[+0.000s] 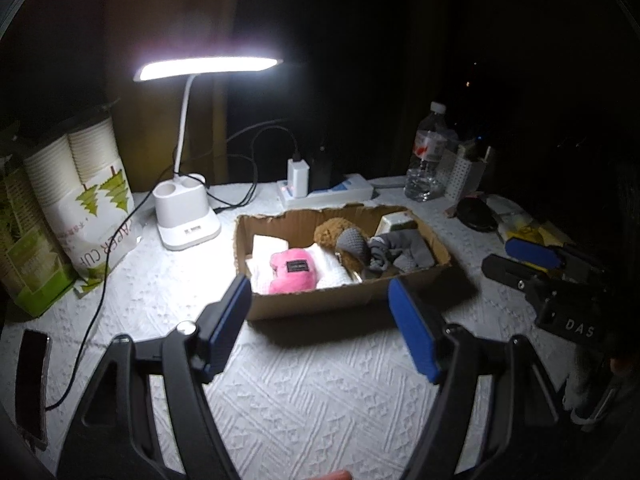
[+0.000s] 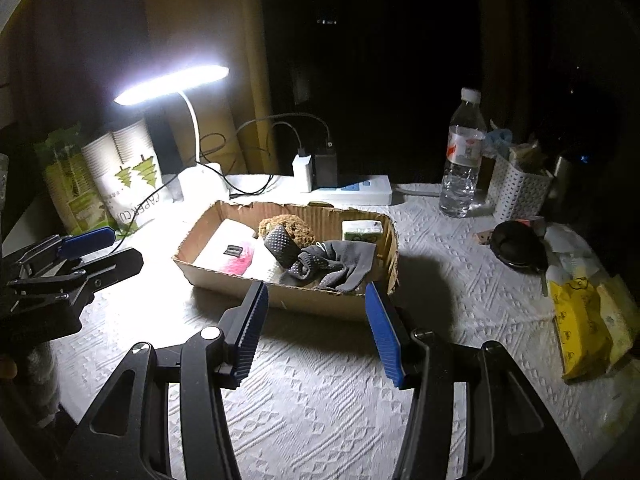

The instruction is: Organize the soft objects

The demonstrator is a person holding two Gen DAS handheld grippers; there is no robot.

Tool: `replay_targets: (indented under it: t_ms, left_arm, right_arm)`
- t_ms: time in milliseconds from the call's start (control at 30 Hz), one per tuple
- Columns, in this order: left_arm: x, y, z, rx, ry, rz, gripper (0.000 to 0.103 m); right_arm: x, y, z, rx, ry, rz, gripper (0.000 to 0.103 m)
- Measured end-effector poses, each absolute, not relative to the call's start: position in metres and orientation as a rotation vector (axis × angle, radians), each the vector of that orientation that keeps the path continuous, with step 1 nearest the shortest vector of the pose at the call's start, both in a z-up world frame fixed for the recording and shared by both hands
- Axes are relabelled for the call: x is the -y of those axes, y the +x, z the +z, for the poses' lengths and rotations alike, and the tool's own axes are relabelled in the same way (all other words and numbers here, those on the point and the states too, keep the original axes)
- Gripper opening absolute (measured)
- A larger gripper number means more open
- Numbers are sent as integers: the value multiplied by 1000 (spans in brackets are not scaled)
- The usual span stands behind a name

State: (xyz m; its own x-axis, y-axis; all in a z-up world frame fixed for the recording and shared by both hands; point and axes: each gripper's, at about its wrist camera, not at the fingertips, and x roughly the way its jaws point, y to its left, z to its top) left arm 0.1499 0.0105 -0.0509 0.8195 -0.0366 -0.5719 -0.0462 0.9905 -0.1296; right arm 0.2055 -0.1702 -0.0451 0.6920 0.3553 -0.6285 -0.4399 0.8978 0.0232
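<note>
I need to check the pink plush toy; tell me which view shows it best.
The left wrist view: the pink plush toy lies clearly lit in the cardboard box. The right wrist view shows only a glare-washed pink patch behind the box wall.

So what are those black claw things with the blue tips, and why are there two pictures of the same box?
Those claws are two grabbers that a person holds, one in each hand. Each has a small camera looking along its fingers, so you get two pictures of one table.

One picture looks from the left gripper, the other from the right gripper. Both are open and hold nothing.

On the white tablecloth sits a cardboard box. Inside are a pink plush toy, a brown fuzzy toy, grey gloves and folded white cloth. Behind it stand a lit desk lamp, a power strip and a water bottle.
</note>
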Motion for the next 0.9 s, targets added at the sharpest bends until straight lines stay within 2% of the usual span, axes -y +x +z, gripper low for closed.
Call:
replay_targets:
  t_ms: [100, 200, 300, 367, 500, 567, 900]
  left_arm:
    - [-9, 139, -44, -589, -142, -2, 76]
    - [-8, 127, -36, -564, -141, -5, 84]
    - [-8, 117, -28, -539, -139, -5, 85]
    - [-8, 112, -22, -523, -133, -4, 86]
    - [-6, 103, -10, -491, -115, 7, 89]
    - [-6, 100, -5, -481, -116, 5, 95]
    - [-7, 78, 22, -423, -123, 7, 97]
  right_arm:
    - [172, 194, -39, -656, -135, 442, 53]
    - [173, 181, -30, -634, -135, 438, 53]
    - [174, 169, -20, -607, -134, 430, 54]
    - [175, 162, -13, -588, -131, 433, 62]
    - [174, 149, 0, -552, -131, 429, 63]
    - [174, 143, 7, -539, -132, 423, 64]
    - [176, 115, 38, -473, -128, 398, 64]
